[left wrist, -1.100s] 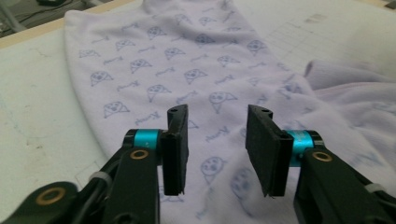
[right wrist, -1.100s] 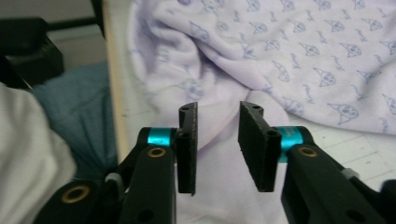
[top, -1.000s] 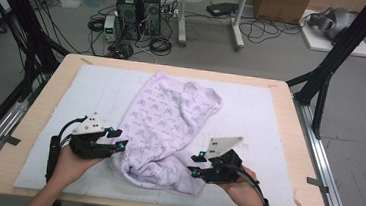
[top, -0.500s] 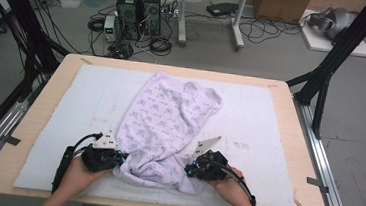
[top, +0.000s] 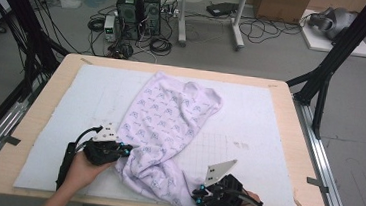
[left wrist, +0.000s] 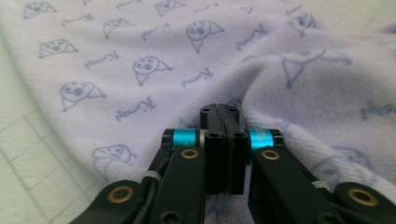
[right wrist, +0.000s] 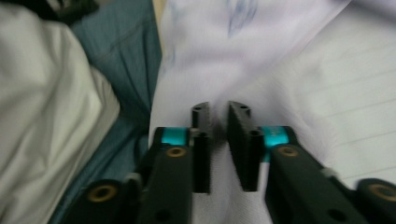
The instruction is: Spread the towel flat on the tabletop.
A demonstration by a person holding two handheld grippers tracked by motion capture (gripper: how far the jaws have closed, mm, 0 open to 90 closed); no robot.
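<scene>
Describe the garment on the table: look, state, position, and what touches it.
The garment is pale lilac knit printed with small blue faces and script. It lies crumpled and creased on the white mat, running from the far middle toward the near edge. The left tool is shut on its near-left edge; the right tool meets its near-right corner, jaws slightly parted.

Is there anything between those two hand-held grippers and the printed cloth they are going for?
Nothing visible. The left hand-held gripper has its jaws shut on a fold of the printed cloth. The right hand-held gripper sits at the cloth's near edge by the table front, jaws slightly apart with cloth between them; they have just been opening.
</scene>
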